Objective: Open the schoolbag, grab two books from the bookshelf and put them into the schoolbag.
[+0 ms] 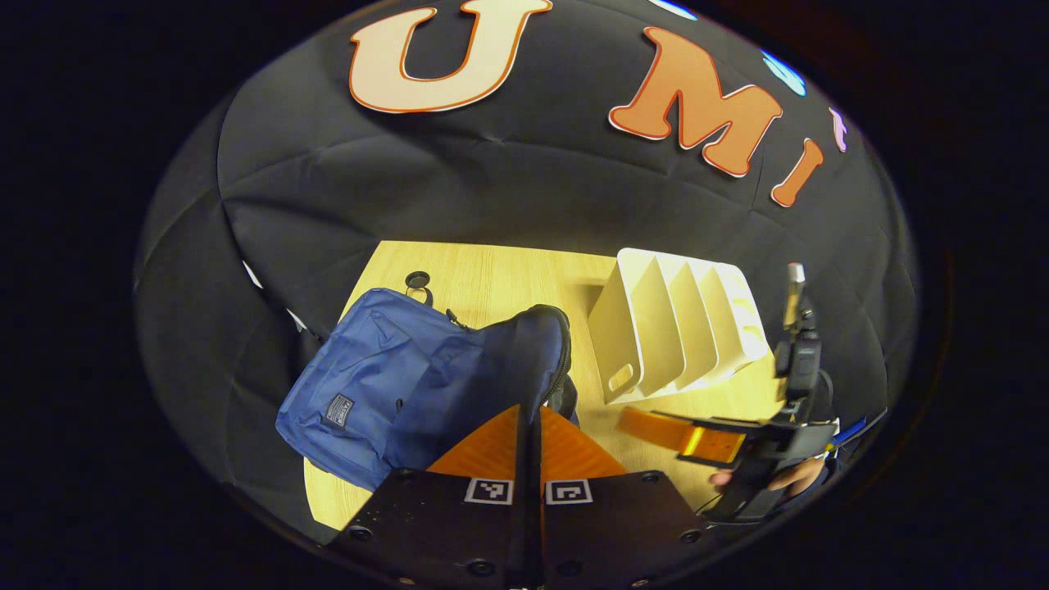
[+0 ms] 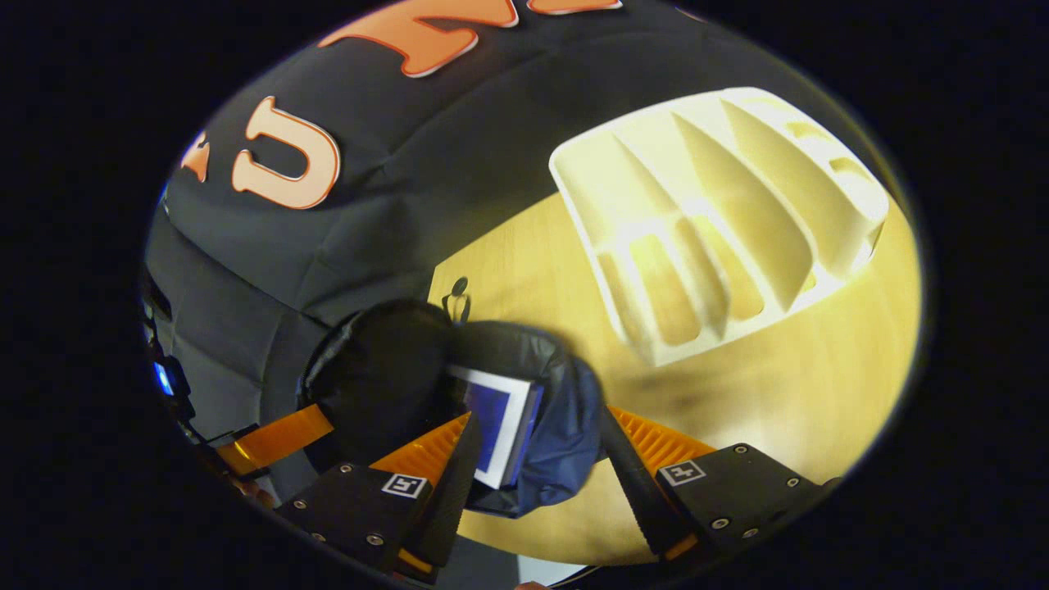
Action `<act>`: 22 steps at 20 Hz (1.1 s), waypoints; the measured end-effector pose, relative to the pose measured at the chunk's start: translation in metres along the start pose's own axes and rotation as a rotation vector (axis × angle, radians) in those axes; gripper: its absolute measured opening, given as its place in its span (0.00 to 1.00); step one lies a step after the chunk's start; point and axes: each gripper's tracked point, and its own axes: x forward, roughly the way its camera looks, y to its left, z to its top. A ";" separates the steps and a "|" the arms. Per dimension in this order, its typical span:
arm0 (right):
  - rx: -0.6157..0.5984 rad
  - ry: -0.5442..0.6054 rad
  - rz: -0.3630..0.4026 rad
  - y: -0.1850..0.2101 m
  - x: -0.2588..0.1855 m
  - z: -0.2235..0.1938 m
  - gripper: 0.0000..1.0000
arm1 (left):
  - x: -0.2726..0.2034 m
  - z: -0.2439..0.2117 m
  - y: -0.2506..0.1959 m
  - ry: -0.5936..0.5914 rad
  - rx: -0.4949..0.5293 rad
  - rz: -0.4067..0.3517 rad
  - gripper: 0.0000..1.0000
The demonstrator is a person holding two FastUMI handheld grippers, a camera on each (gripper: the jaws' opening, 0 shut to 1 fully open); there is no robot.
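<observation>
Blue fabric marked the bag [image 1: 369, 385] at lower left of the left gripper view, lying on the wooden table [image 1: 500, 279]. At bottom centre the left gripper [image 1: 529, 426] had its fingers drawn together on the dark edge of the bag's flap [image 1: 533, 344], holding it raised. To the right, in the centre-right of the frame, stood the white shelf [image 1: 672, 328], its visible slots empty. Farther right, at lower right, the right gripper [image 1: 697, 438] appeared side-on with a hand behind it.

In the right gripper view, the other gripper's finger [image 2: 270, 438] sat at lower left beside the dark open mouth of the bag [image 2: 385, 369]. At bottom centre the right gripper [image 2: 533, 459] stood with fingers spread wide, gripping nothing. Between them, a book [image 2: 496, 426] with a blue cover and white border lay partly inside the bag opening. The shelf [image 2: 721, 221] occupied the upper right, set well apart from the bag.

Judgement: the step in hand was depositing a book into the bag, with release apparently complete. Whether another book was already inside could not be told. The next move called for clearing the right gripper from the opening without dragging the book out, while the left gripper kept the flap lifted.
</observation>
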 end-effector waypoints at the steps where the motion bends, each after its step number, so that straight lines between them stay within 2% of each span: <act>1: -0.035 -0.039 -0.022 -0.010 -0.009 0.011 0.87 | 0.001 -0.002 -0.002 -0.002 0.007 0.007 0.00; 4: -0.135 -0.135 -0.088 -0.040 -0.040 0.046 0.87 | 0.009 -0.011 -0.012 0.000 0.039 0.033 0.00; 5: -0.163 -0.153 -0.108 -0.050 -0.049 0.053 0.88 | 0.013 -0.015 -0.016 0.002 0.051 0.046 0.04; 6: -0.186 -0.164 -0.125 -0.060 -0.059 0.058 0.88 | 0.017 -0.020 -0.019 0.004 0.062 0.062 0.01; 10: -0.245 -0.255 -0.205 -0.101 -0.097 0.091 0.89 | 0.025 -0.027 -0.032 -0.031 0.138 0.133 0.02; 12: -0.275 -0.292 -0.251 -0.120 -0.112 0.100 0.89 | 0.029 -0.033 -0.052 -0.032 0.112 0.102 0.07; 13: -0.282 -0.298 -0.255 -0.124 -0.120 0.101 0.89 | 0.030 -0.034 -0.064 -0.037 0.092 0.082 0.16; 14: -0.281 -0.303 -0.259 -0.122 -0.120 0.103 0.89 | 0.031 -0.032 -0.074 -0.053 0.078 0.069 0.19; 17: -0.291 -0.344 -0.257 -0.136 -0.142 0.110 0.89 | 0.030 -0.021 -0.106 -0.109 0.082 0.032 0.36; 18: -0.296 -0.352 -0.248 -0.135 -0.149 0.111 0.90 | 0.028 -0.017 -0.123 -0.125 0.078 -0.014 0.41; 19: -0.299 -0.368 -0.239 -0.133 -0.156 0.114 0.90 | 0.030 -0.014 -0.141 -0.147 0.069 -0.053 0.55; 21: -0.330 -0.426 -0.253 -0.134 -0.170 0.123 0.91 | 0.022 -0.003 -0.160 -0.203 0.063 -0.075 0.69; 22: -0.350 -0.460 -0.260 -0.135 -0.177 0.131 0.91 | 0.020 0.006 -0.169 -0.238 0.060 -0.077 0.72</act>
